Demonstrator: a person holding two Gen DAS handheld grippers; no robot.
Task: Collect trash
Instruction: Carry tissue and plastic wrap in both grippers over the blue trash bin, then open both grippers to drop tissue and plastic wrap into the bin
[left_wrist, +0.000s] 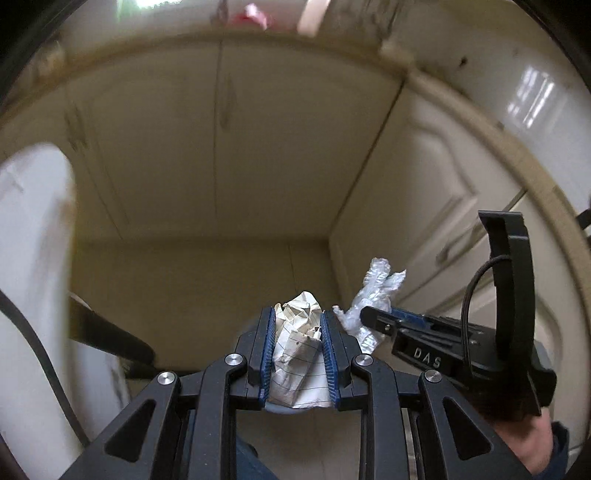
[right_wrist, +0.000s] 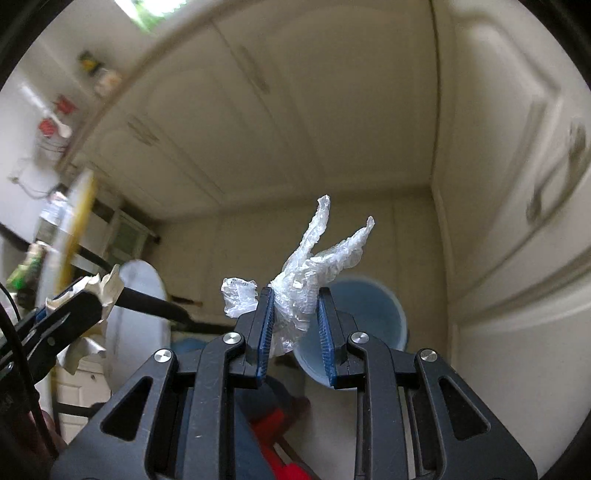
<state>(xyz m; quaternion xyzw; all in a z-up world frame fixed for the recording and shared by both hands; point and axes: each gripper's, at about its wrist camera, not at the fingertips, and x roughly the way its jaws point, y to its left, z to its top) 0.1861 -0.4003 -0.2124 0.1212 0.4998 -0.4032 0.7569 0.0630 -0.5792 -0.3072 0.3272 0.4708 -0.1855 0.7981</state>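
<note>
Cream cabinets (left_wrist: 221, 147), crumpled lined paper (left_wrist: 295, 354), crinkled plastic (right_wrist: 314, 266)

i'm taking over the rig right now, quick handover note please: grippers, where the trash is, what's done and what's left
Left gripper: shut on a crumpled lined paper.
Right gripper: shut on a crumpled clear plastic wrapper.
Both are held up off the floor, side by side, in front of cream cabinet doors.
A blue bin sits on the floor just beyond the right gripper's fingers.
Done: both pieces picked up.
Left: bring each one over the bin and let go, probably the wrapper first, since it looks closer. Whether other trash remains is not visible.
</note>
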